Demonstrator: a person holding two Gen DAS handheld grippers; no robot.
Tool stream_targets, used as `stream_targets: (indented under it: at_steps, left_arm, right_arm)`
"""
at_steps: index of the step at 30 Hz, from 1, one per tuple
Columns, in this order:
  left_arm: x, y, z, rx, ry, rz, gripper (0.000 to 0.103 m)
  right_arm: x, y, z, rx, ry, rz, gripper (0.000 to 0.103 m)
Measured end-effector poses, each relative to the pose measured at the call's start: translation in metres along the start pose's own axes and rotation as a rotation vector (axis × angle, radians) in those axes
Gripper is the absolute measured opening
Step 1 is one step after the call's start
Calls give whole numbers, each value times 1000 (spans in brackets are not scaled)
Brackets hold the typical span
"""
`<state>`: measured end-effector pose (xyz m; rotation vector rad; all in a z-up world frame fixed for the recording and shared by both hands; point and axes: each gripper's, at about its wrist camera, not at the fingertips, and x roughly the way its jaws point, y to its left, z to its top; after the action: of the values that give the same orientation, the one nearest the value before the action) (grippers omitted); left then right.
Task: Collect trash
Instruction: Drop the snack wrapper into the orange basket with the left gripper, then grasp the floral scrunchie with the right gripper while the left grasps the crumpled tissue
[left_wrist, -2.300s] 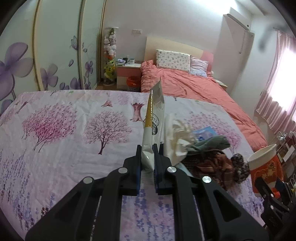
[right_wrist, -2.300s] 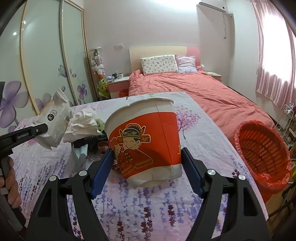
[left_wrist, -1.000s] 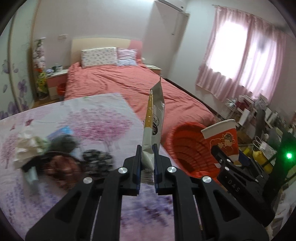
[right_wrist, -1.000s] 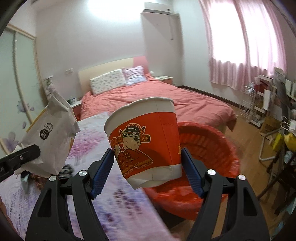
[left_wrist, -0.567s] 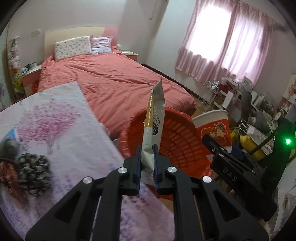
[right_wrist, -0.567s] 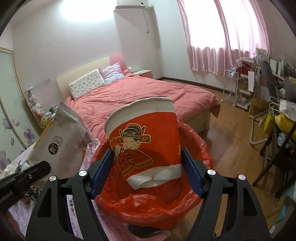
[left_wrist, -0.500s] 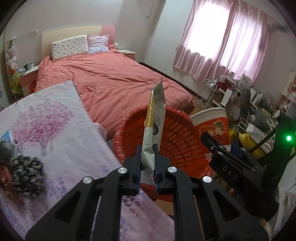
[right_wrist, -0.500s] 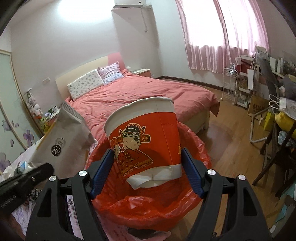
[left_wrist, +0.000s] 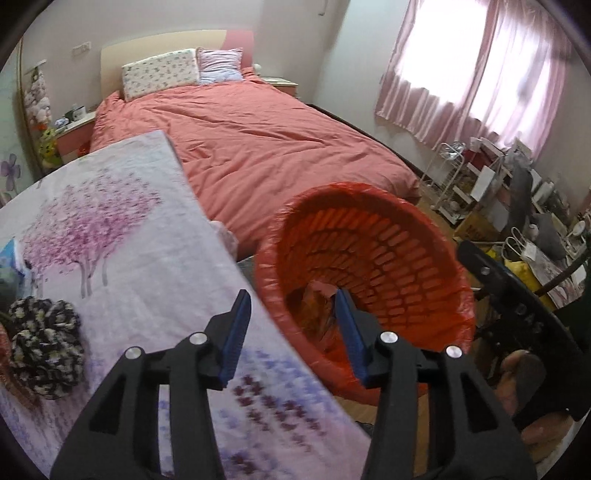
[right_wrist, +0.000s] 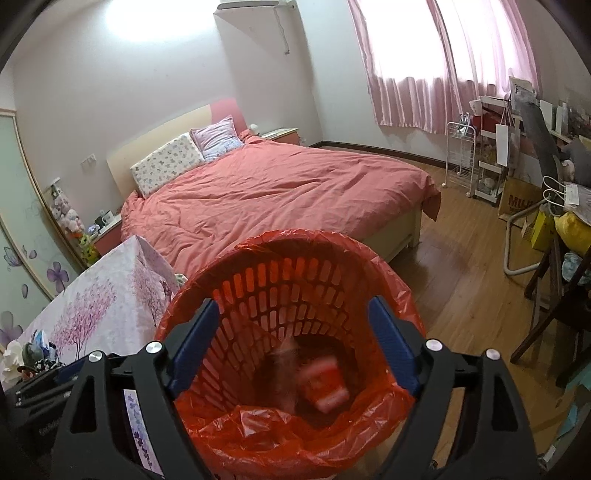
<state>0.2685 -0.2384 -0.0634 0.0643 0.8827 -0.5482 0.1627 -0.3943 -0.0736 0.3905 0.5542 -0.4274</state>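
Left wrist view: my left gripper (left_wrist: 291, 332) straddles the red bin's (left_wrist: 436, 236) rim, jaws opening, nothing between them; the pouch isn't clearly visible. Clipping the liner could tip it.

Right wrist view: right gripper (right_wrist: 295, 339) over the mouth, jaws spreading, empty; red cup (right_wrist: 325, 384) blurry inside the bin.

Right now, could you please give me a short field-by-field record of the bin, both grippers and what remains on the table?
bin: red basket with red liner, beside the table
in bin: red paper cup, blurred
left gripper: jaws opening, nothing between them
right gripper: jaws opening, empty, above the bin
on table: black-and-white scrunchie, other items at the edge
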Motion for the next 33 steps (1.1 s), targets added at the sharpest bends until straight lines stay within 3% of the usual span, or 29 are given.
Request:
stream_targets:
  at_steps: [8,17,28,33]
  left_arm:
    - [-39,42,-16,8,-66,181,74]
    - [-95,118,-31,-74,-104,287,77]
    - [-175,251,-52,-262,-183,440,78]
    - [-189,299,-56,-351,-193,463,78]
  right_arm:
    - [-17,26,3,-87,-30,-2,82]
    - [-28,80,-13,-184,-12,72,82]
    - [-26,180,-55,-322,82,253,82]
    - [-21,220,-71,-366,120,331,79]
